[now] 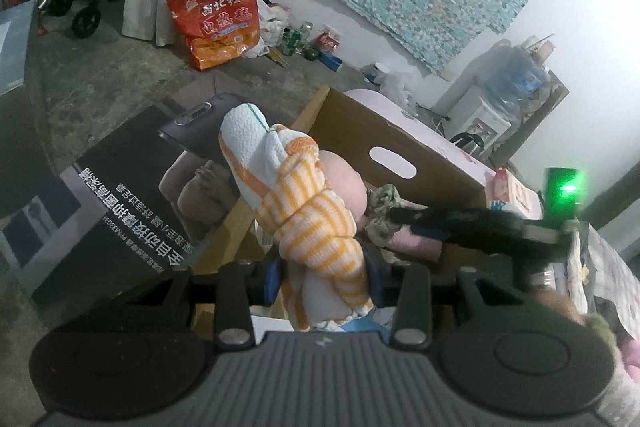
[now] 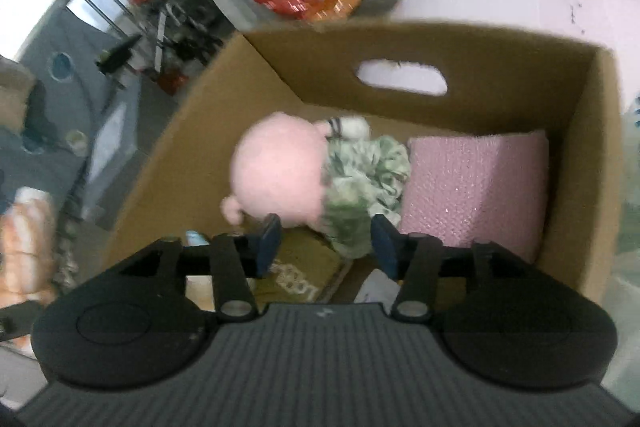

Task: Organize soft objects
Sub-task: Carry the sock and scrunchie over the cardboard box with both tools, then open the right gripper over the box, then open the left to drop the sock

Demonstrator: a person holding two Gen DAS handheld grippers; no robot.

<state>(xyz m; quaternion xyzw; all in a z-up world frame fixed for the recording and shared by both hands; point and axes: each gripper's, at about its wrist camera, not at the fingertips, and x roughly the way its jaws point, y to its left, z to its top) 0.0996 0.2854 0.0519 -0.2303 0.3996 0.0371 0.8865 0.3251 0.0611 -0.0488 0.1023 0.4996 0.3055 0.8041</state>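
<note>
Left wrist view shows my left gripper (image 1: 326, 277) clenched on a rolled towel (image 1: 298, 203), white with orange stripes. I hold the towel over the near left edge of the box (image 1: 360, 125), and its far end points up and away from me. My right gripper (image 1: 404, 217) reaches in from the right side over the same box. Right wrist view is blurred. Its jaws stand apart with nothing between the pads (image 2: 268, 241). Below them, inside the box, a pink plush doll (image 2: 284, 175) in a green dress lies near the left wall. It touches a pink pillow (image 2: 476, 187), which leans in the right corner.
</note>
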